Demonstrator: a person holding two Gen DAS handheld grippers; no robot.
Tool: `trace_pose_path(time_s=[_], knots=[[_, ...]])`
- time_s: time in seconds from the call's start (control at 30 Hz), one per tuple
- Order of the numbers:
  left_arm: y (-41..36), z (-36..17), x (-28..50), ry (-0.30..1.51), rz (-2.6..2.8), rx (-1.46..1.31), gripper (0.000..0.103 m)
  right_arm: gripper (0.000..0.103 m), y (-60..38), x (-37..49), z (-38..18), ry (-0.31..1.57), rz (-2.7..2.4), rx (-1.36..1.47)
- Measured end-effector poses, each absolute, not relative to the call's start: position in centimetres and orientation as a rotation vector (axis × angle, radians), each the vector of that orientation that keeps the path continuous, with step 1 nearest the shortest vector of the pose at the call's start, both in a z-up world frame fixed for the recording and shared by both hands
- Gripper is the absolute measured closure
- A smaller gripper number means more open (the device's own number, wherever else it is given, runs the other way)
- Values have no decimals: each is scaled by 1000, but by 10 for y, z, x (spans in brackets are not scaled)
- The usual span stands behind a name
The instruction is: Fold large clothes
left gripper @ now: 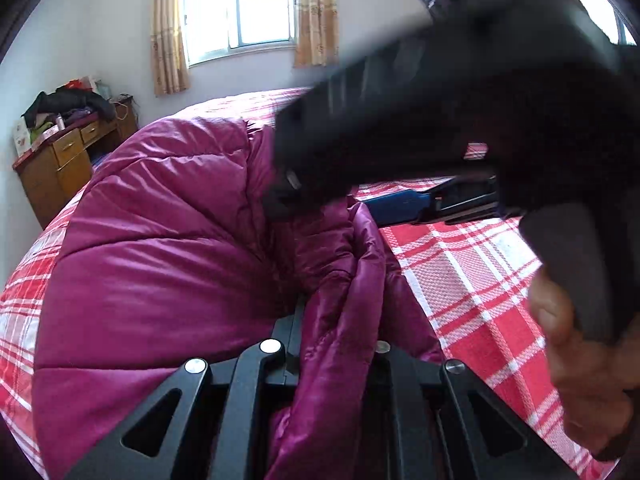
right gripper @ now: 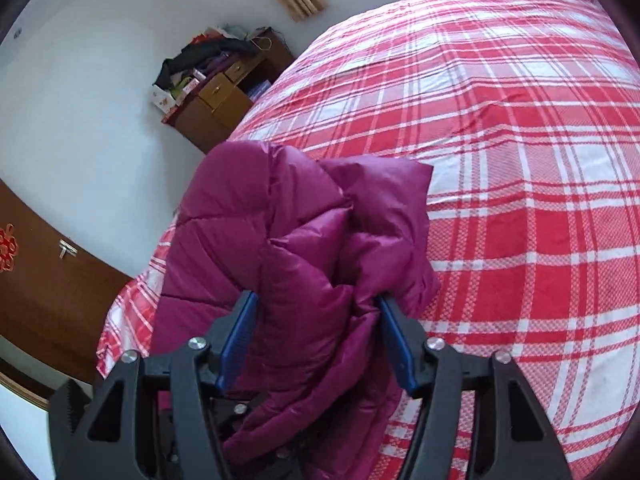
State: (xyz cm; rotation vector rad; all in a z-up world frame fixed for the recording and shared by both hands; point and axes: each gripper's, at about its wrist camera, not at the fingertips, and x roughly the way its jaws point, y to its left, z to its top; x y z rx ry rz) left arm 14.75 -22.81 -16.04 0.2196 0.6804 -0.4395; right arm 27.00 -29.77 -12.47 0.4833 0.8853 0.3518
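Note:
A magenta puffer jacket [left gripper: 160, 240] lies bunched on a red-and-white plaid bed [left gripper: 460, 280]. In the left wrist view my left gripper [left gripper: 336, 320] is shut on a fold of the jacket, and the fabric hides its fingertips. My right gripper [left gripper: 340, 204] crosses the upper right as a dark blur, one blue pad [left gripper: 400, 206] showing beside the jacket's edge, with a person's hand [left gripper: 580, 340] on its handle. In the right wrist view the right gripper [right gripper: 316, 296] has a thick fold of the jacket [right gripper: 300, 240] filling the gap, both blue pads [right gripper: 240, 332] against it.
The plaid bed [right gripper: 520, 160] stretches away to the right of the jacket. A cluttered wooden desk [right gripper: 216, 100] stands against the wall past the bed's left side, under a curtained window [left gripper: 240, 8]. A brown door [right gripper: 40, 280] is at the left.

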Motion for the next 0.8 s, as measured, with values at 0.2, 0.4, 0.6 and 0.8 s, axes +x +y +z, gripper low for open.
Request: trace_pose_path(time_s=[0.2, 0.4, 0.6, 0.8], knots=[[-195, -123, 130, 807, -560, 142, 84, 75, -304, 266, -146, 906, 338, 486], [-134, -78, 96, 733, -644, 113, 71, 78, -313, 266, -158, 899, 338, 570], [-76, -60, 150, 664, -383, -18, 36, 78, -307, 259, -154, 880, 338, 501], [-85, -90, 225, 751, -289, -45, 36, 78, -308, 251, -157, 875, 343, 489]])
